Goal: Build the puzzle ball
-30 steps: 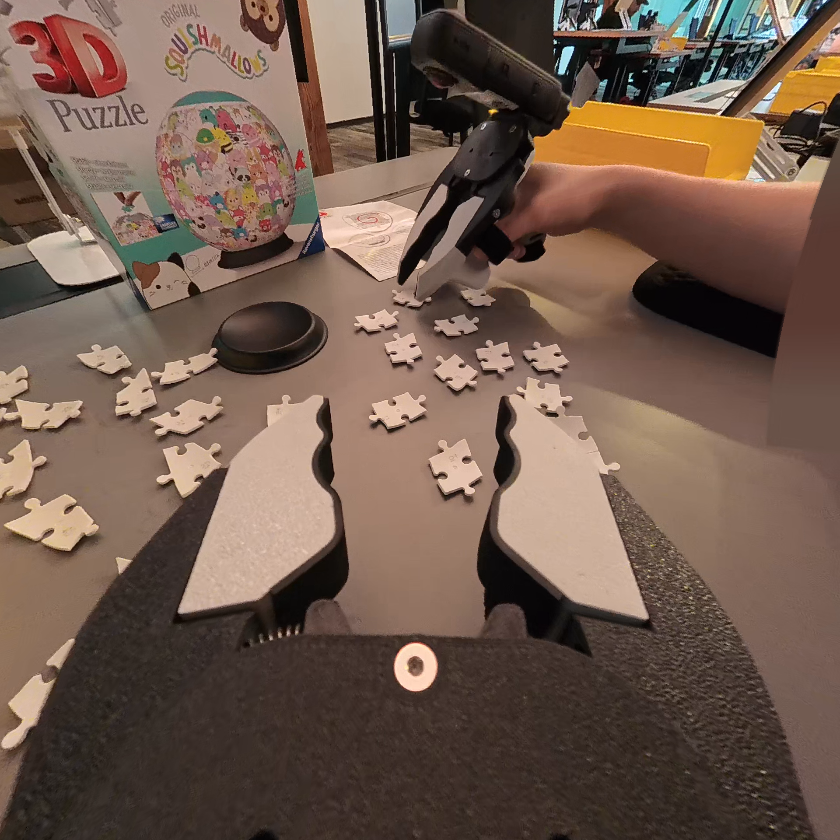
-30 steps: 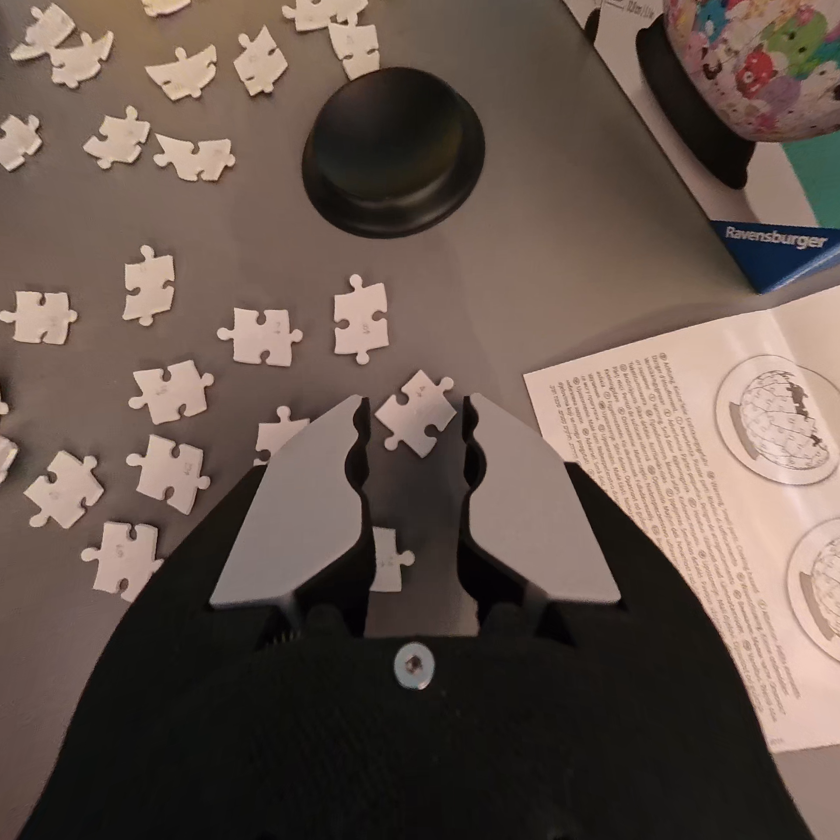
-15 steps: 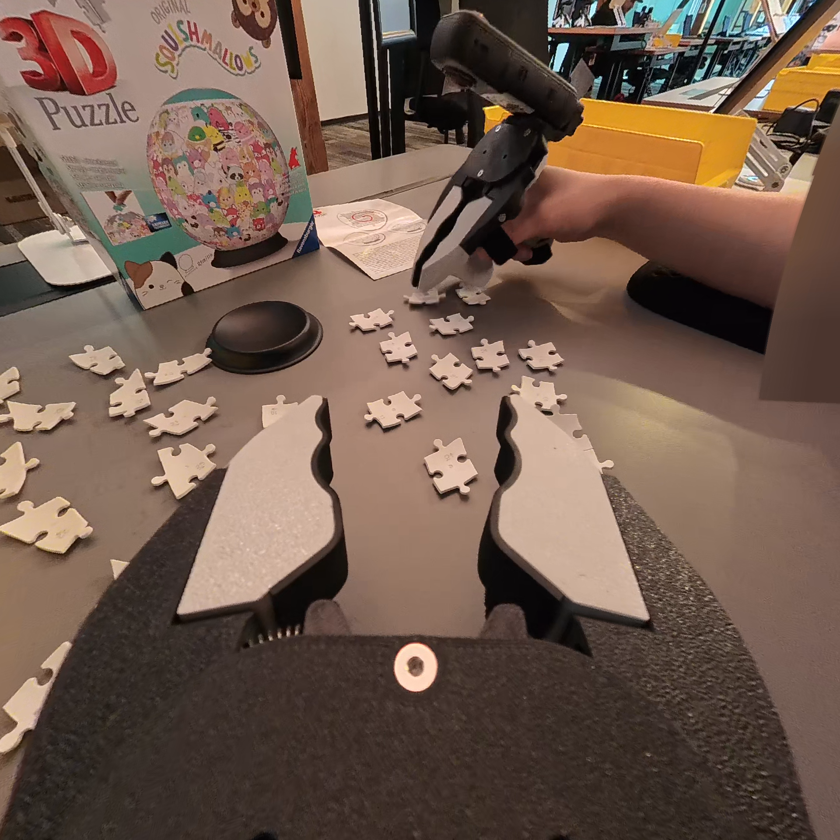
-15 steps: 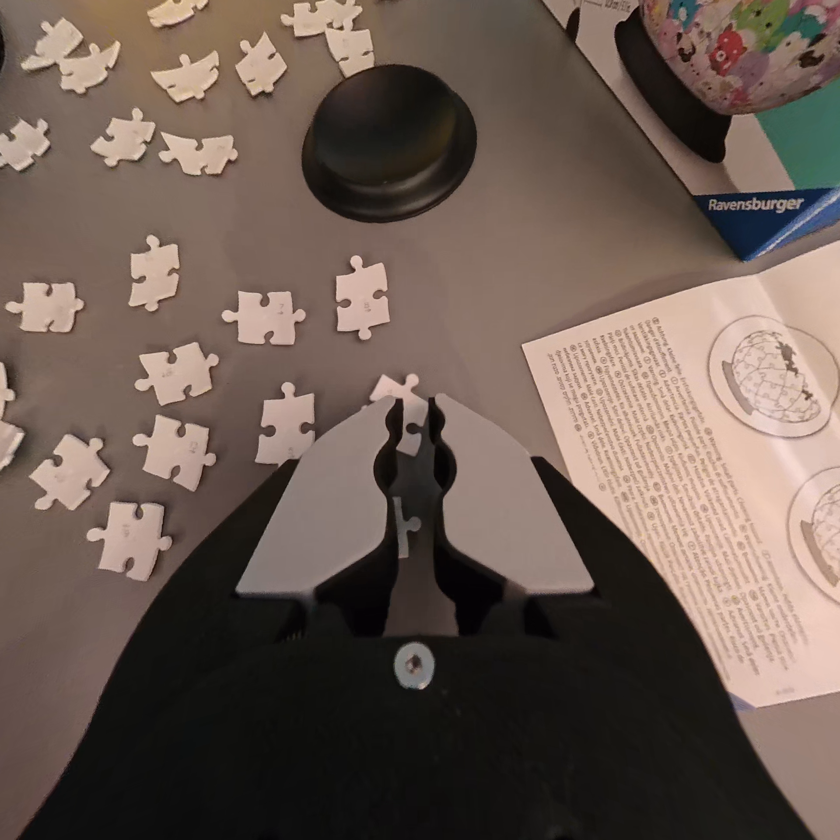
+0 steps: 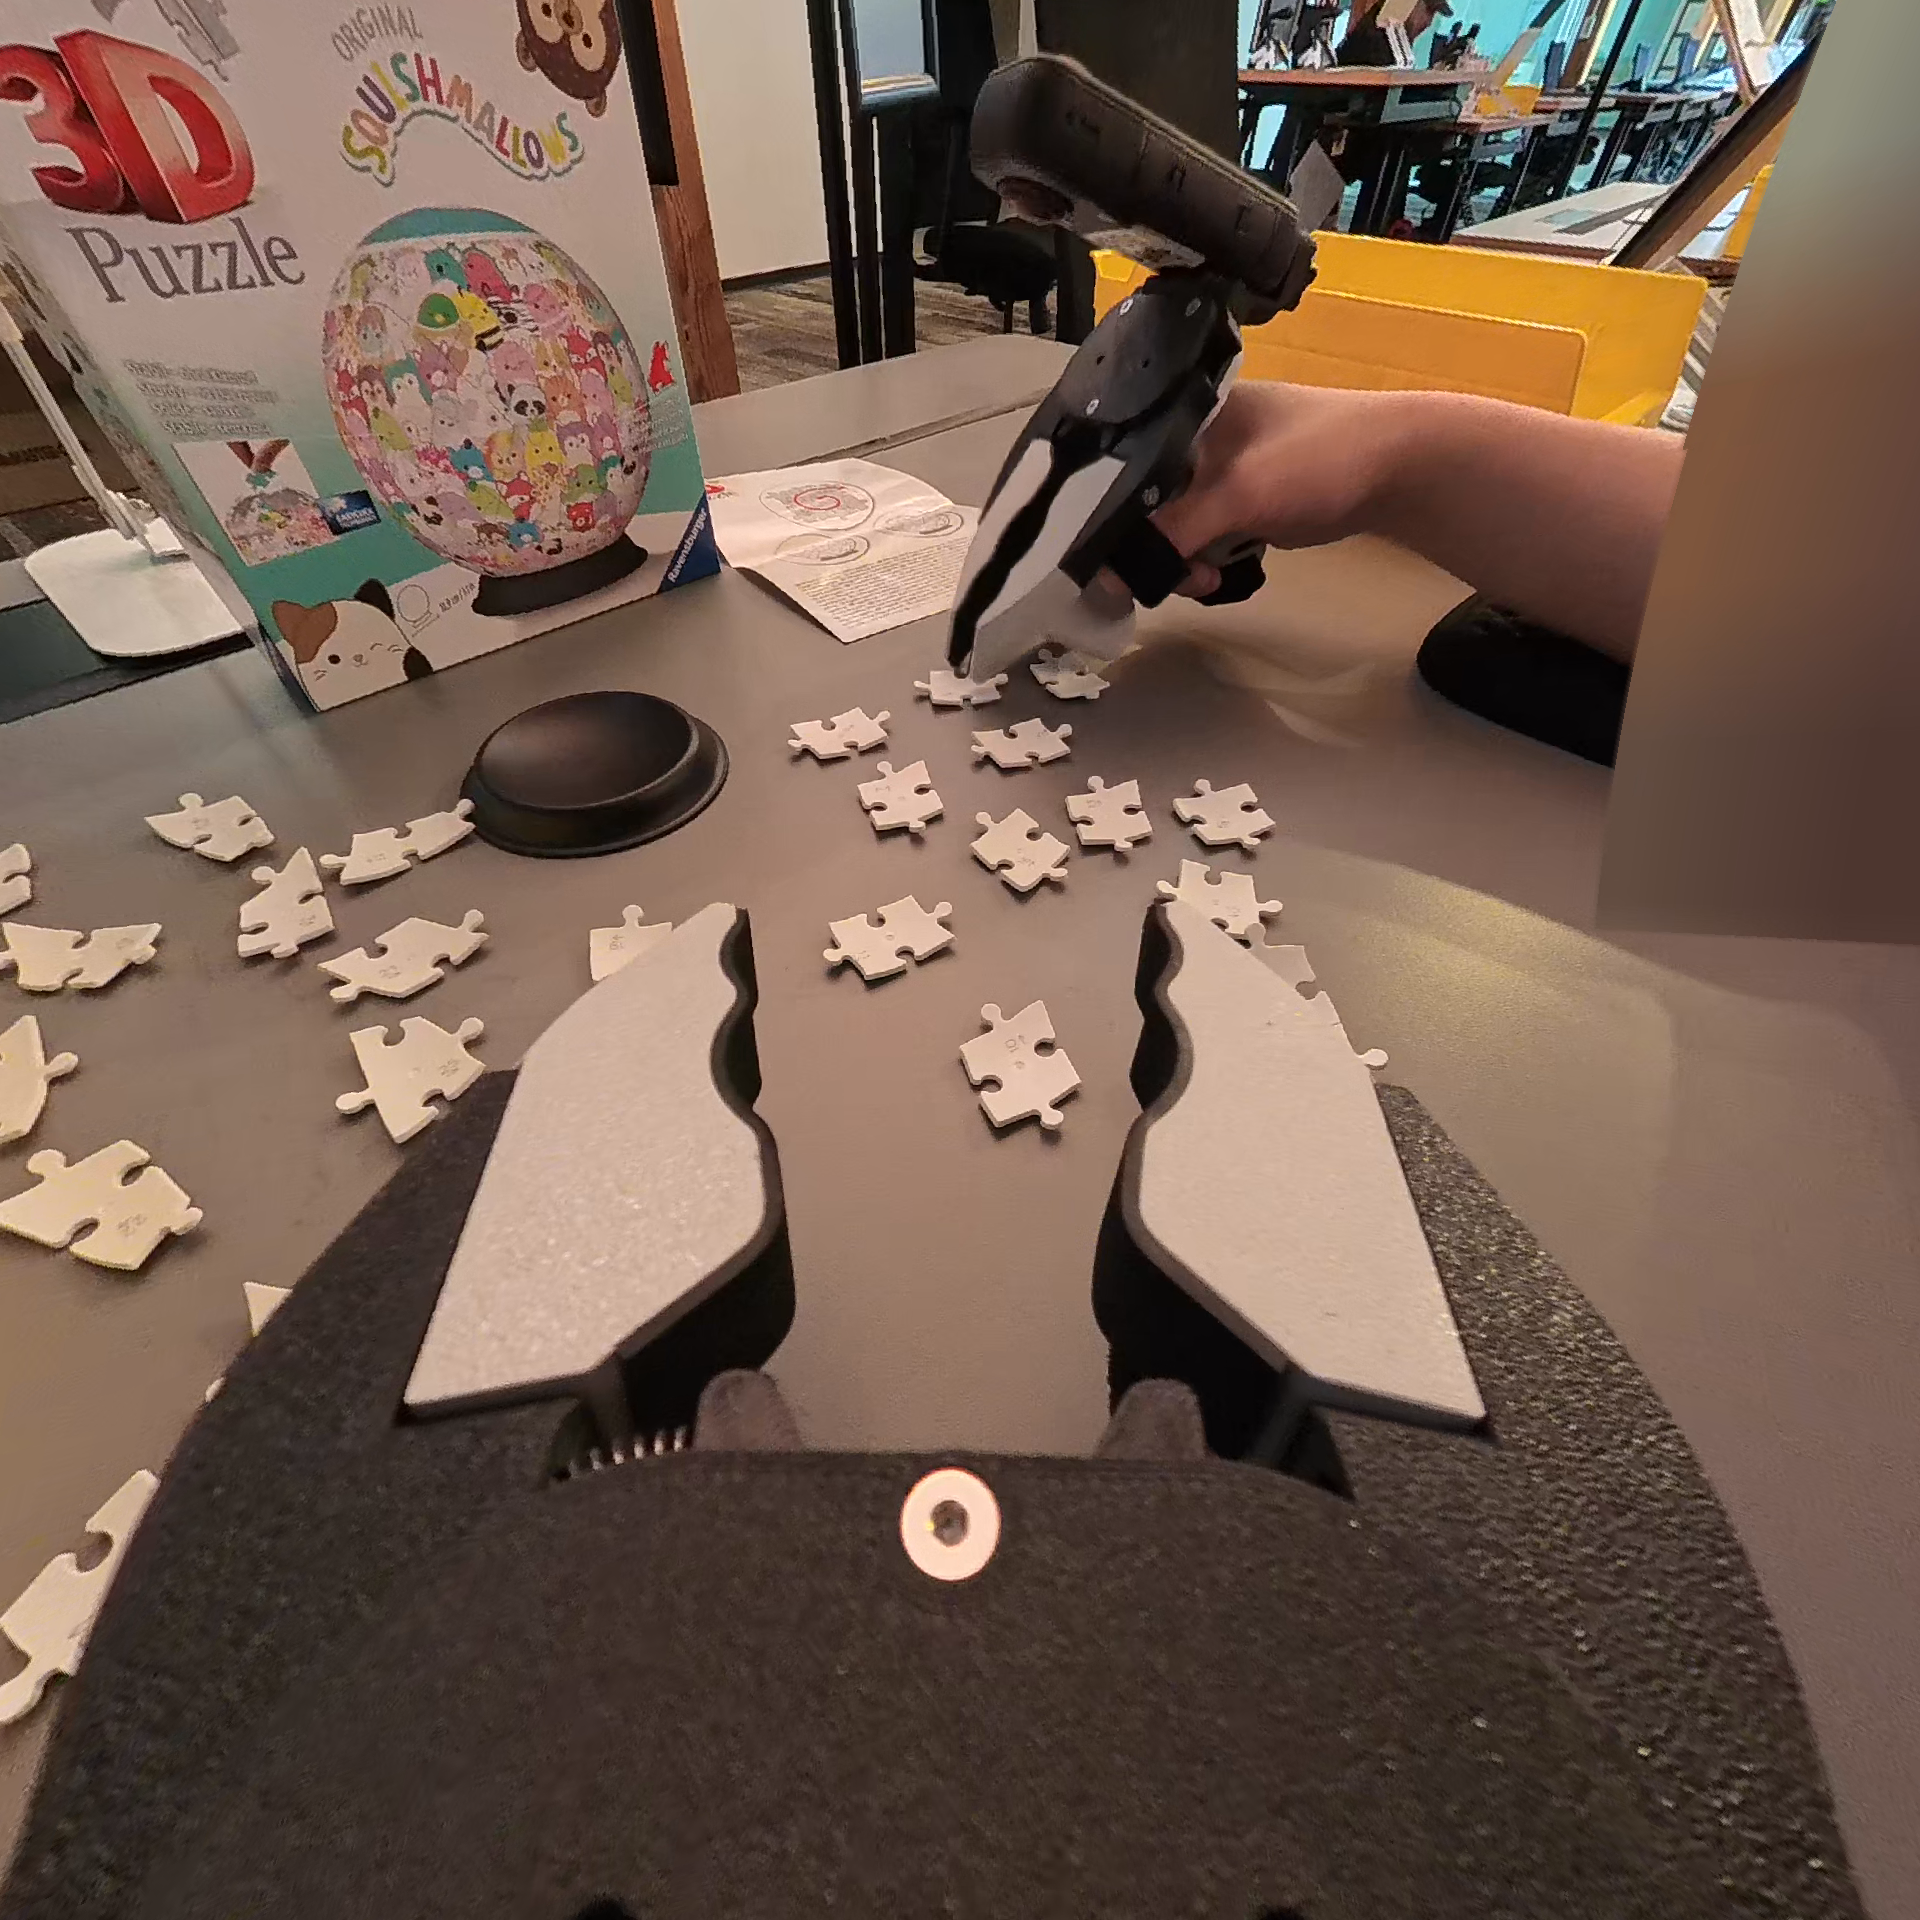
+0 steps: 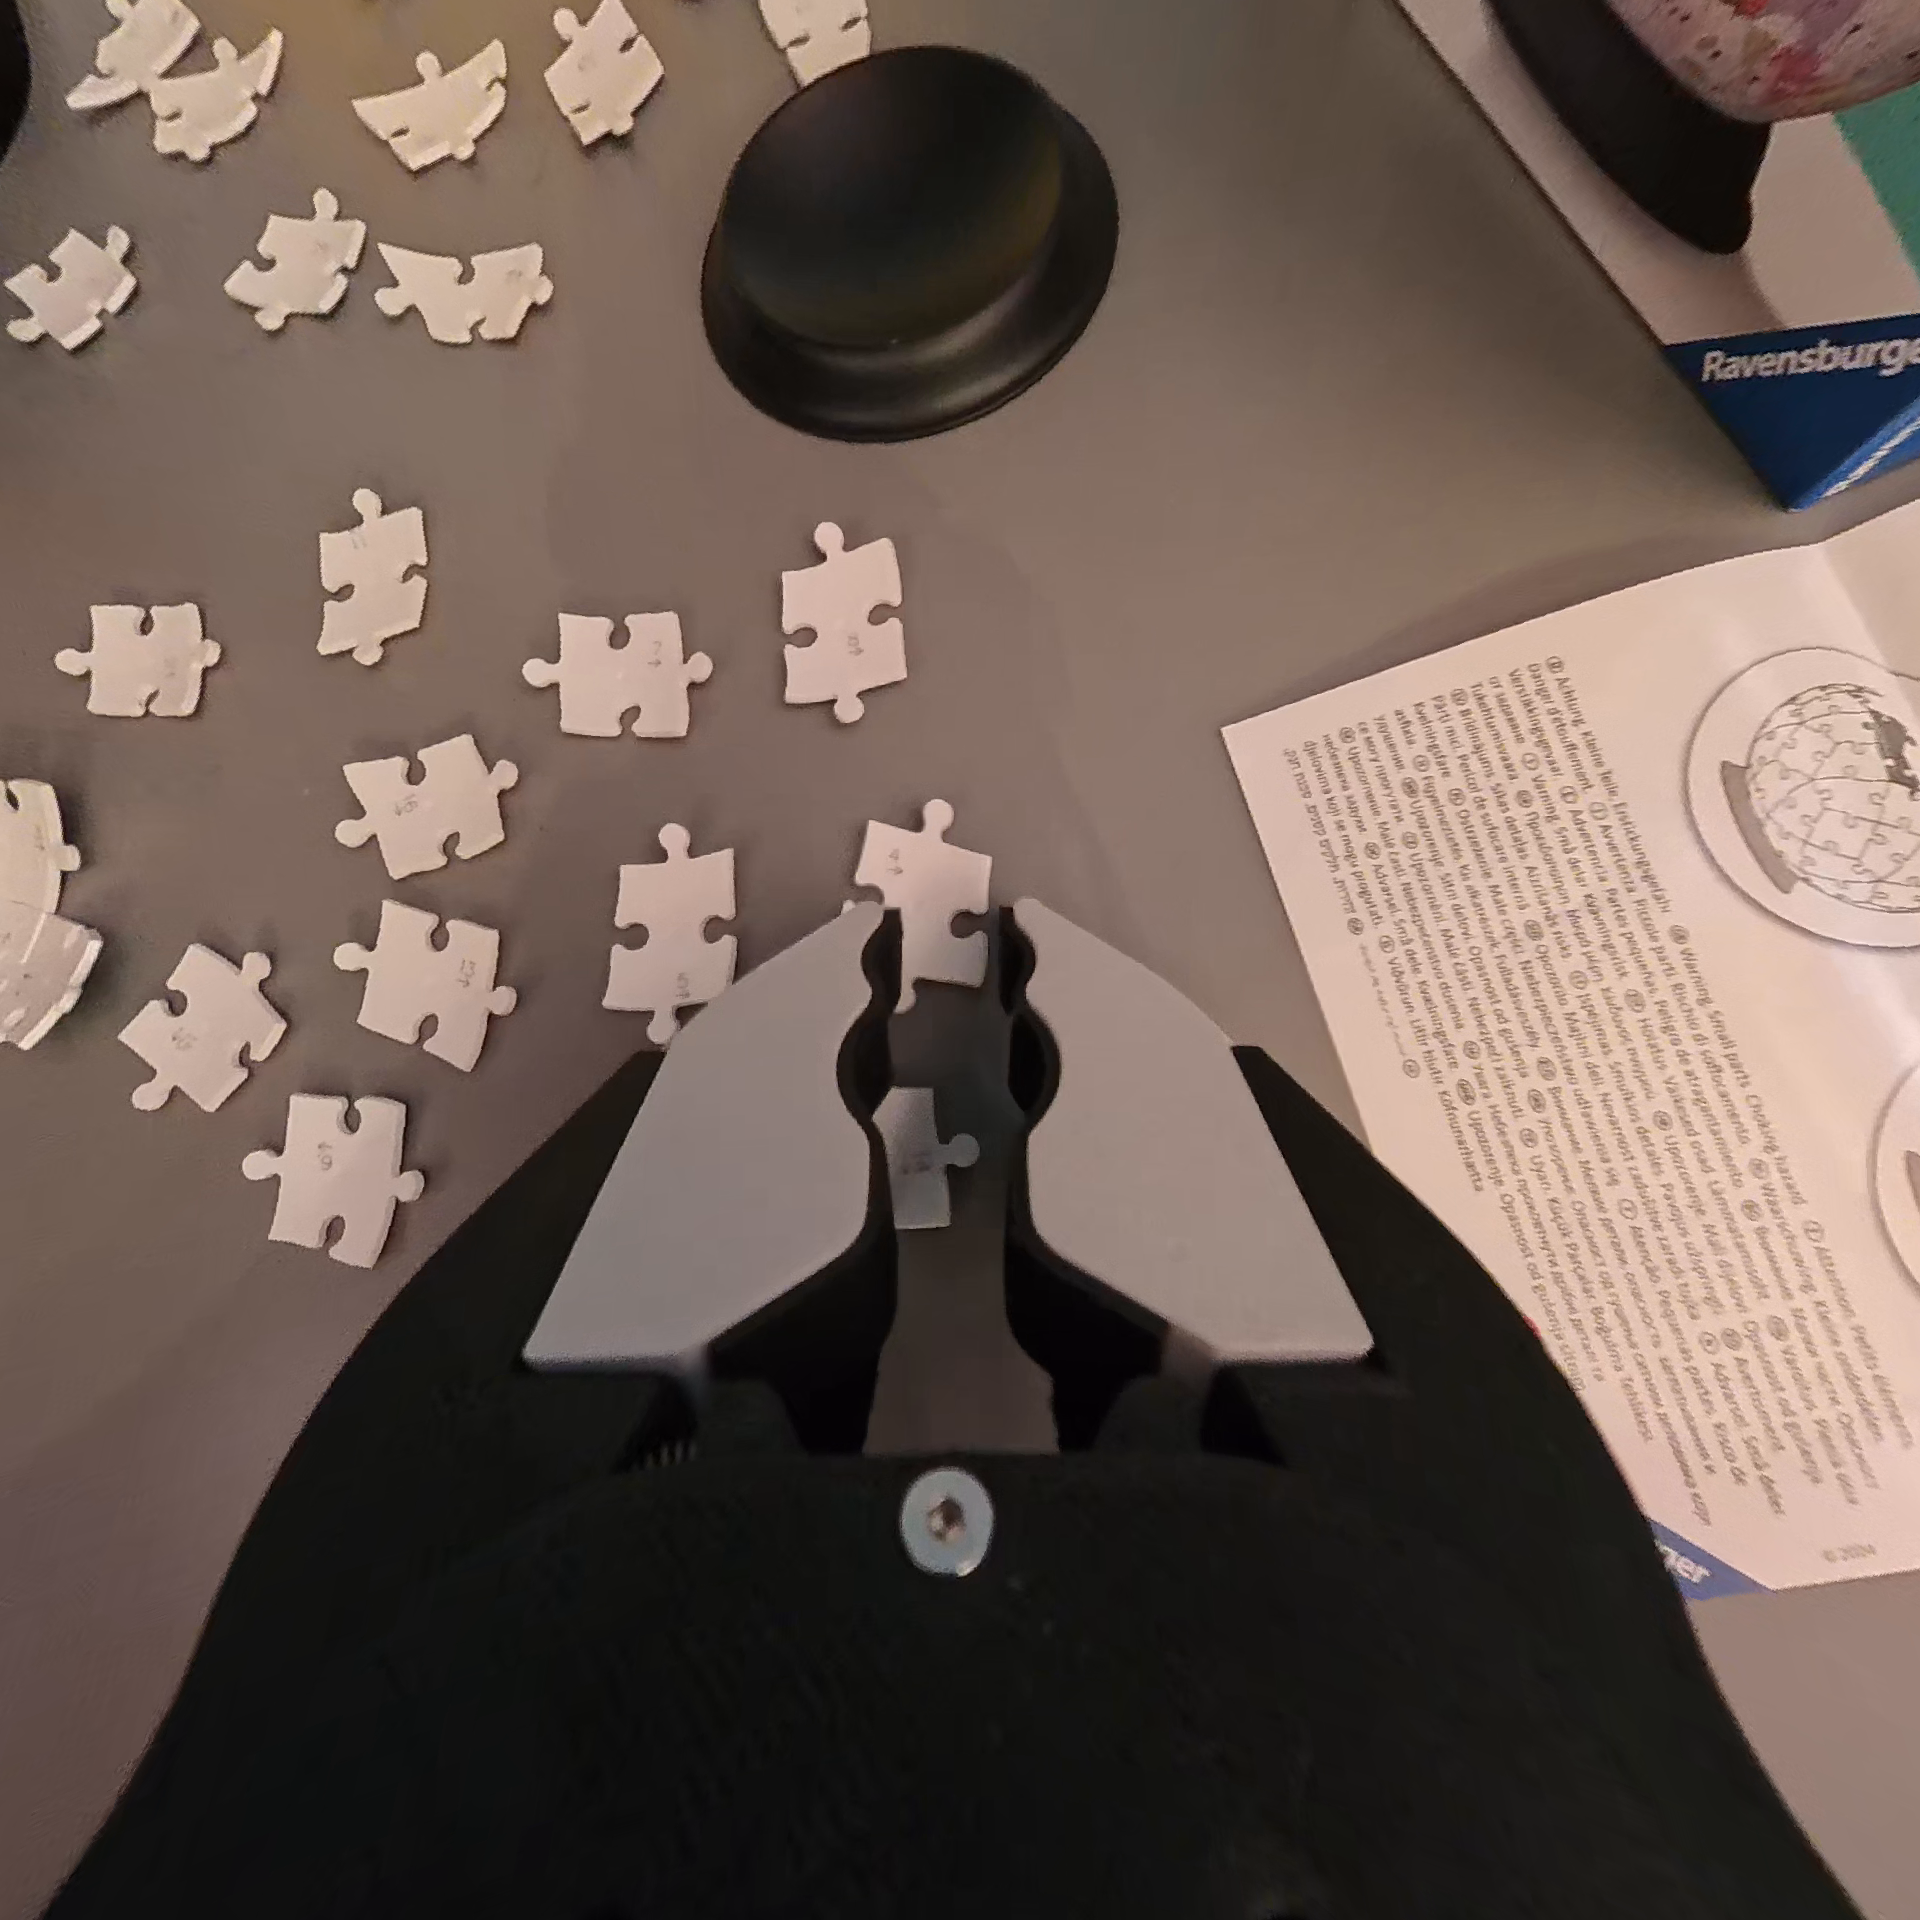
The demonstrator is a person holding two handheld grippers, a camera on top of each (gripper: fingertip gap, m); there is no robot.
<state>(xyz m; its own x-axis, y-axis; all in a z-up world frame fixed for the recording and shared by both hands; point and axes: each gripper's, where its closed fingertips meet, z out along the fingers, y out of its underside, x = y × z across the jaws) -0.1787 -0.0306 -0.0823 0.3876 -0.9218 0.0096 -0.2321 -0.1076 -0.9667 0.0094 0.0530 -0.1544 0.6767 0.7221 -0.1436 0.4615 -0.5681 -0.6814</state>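
Several white puzzle pieces lie face down on the grey table (image 5: 1558, 1143). My right gripper (image 6: 943, 920) is tipped down at the table with its jaws a narrow gap apart. One puzzle piece (image 6: 928, 883) lies flat between its fingertips and touches them. A second piece (image 6: 920, 1158) lies on the table under its fingers. In the left wrist view the right gripper (image 5: 971, 665) stands on that piece (image 5: 961, 688), held by a hand (image 5: 1288, 468). My left gripper (image 5: 945, 925) is open and empty, low over the table, with a piece (image 5: 1020, 1065) between its fingers. The black round stand (image 5: 594, 769) sits beside the pieces.
The puzzle box (image 5: 343, 343) stands upright at the back left, its corner also in the right wrist view (image 6: 1808, 405). A folded instruction sheet (image 6: 1621, 1039) lies right of the right gripper. A black pad (image 5: 1517, 675) lies under the forearm. Yellow bins (image 5: 1455, 332) stand behind. Spacing between my two grippers at the tips: around 25 cm.
The right gripper's jaws closed to a slit over the piece, then widened again to about the piece's width. The piece stayed on the table. The left gripper barely moved.
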